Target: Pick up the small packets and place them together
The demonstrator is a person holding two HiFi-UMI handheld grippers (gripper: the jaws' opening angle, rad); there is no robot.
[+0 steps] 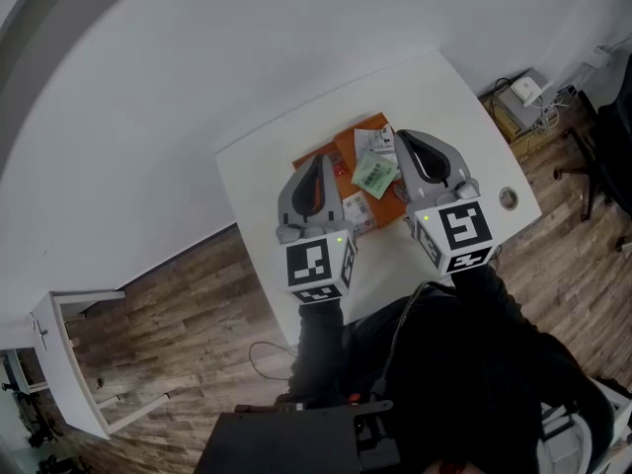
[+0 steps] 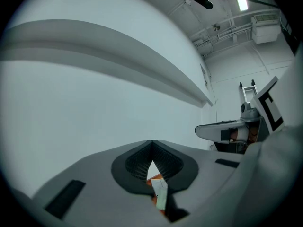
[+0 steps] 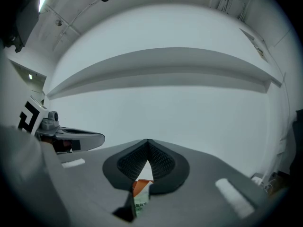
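The white tabletop (image 1: 444, 117) carries one cluster of flat packets (image 1: 360, 171) near its middle, touching and partly overlapping. An orange packet (image 1: 339, 152) lies lowest, at the far left of the cluster. A white packet (image 1: 376, 140) with dark print rests on it, and a green packet (image 1: 373, 175) lies just nearer, tilted. A smaller pale packet (image 1: 356, 208) sits at the near edge, though parts of the cluster are hidden from above. Toward the right corner a round grommet (image 1: 508, 198) is set into the tabletop, well apart from the cluster.
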